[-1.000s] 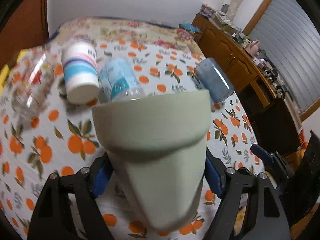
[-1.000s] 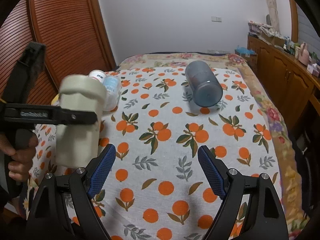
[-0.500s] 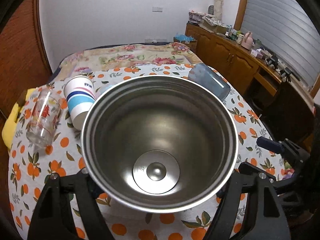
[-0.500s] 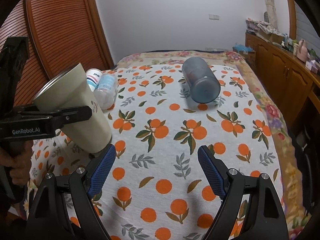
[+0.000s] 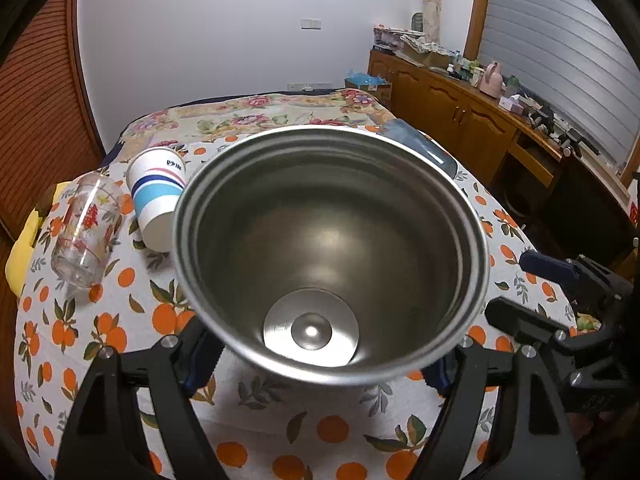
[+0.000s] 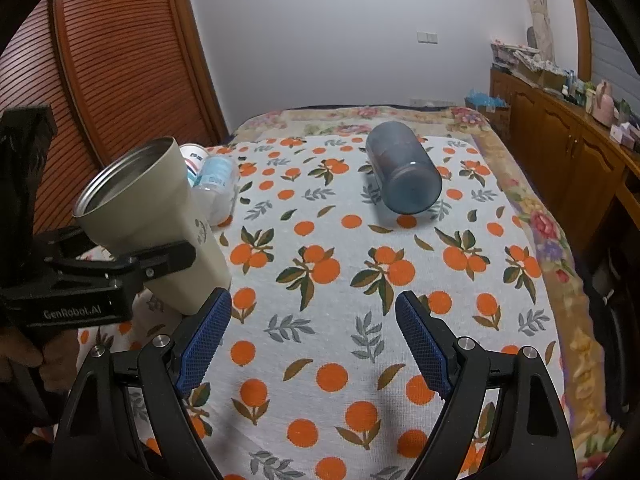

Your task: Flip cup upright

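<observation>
My left gripper (image 5: 320, 364) is shut on a cream steel tumbler (image 5: 328, 248), whose shiny open mouth fills the left wrist view. In the right wrist view the tumbler (image 6: 160, 220) is at the left, mouth tilted up and to the left, its base low over the orange-print tablecloth (image 6: 360, 280), clamped by the left gripper (image 6: 120, 268). My right gripper (image 6: 312, 340) is open and empty over the near middle of the table; it also shows at the right of the left wrist view (image 5: 560, 280).
A blue tumbler (image 6: 404, 176) lies on its side at the back. A striped paper cup (image 5: 158, 196), a clear printed glass (image 5: 86, 232) and a pale blue plastic cup (image 6: 218, 184) lie at the left. A wooden sideboard (image 6: 568, 140) runs along the right.
The left gripper has turned the tumbler from mouth-down to mouth-up and lowered its base toward the cloth. The right gripper has stayed nearly still.
</observation>
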Available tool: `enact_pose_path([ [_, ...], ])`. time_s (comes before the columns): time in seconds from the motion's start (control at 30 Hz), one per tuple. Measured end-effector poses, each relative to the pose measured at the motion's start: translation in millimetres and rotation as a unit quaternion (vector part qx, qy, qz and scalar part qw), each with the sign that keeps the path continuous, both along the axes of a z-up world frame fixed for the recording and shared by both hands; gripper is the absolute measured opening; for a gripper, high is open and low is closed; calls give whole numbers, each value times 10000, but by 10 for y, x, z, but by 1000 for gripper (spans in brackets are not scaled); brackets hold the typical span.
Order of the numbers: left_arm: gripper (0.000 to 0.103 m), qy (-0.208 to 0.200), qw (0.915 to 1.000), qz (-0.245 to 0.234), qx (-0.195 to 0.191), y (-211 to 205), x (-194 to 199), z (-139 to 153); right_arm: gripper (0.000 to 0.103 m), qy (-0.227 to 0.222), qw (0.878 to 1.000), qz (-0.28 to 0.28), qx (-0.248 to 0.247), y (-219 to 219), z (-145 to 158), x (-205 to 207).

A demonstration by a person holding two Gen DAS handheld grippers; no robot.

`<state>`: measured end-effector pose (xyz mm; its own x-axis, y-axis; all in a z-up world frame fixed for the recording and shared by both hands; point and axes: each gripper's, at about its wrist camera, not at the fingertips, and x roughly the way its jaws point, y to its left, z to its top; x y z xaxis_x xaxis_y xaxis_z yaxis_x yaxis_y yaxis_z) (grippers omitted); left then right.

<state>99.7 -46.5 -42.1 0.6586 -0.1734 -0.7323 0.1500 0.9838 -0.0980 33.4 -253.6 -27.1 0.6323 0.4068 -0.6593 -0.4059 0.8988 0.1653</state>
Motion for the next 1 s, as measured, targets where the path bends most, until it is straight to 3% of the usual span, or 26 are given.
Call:
enact_pose_path([
  [0.3, 85, -153, 9998, 5, -108, 99, -191, -42, 87, -33, 9999, -6, 116, 19, 33, -35],
  [0.5, 85, -420, 9991, 38, 13, 159, -376, 33, 89, -67, 9997, 22, 235, 73, 77, -81],
  [0.8, 85, -776, 9966, 276, 12, 385, -620, 217, 94, -416, 9985, 22, 346, 171, 234, -215],
  [1.0, 87, -1124, 9925, 421, 233, 454, -795, 342, 100, -710, 9967, -14, 397, 221, 326, -325],
])
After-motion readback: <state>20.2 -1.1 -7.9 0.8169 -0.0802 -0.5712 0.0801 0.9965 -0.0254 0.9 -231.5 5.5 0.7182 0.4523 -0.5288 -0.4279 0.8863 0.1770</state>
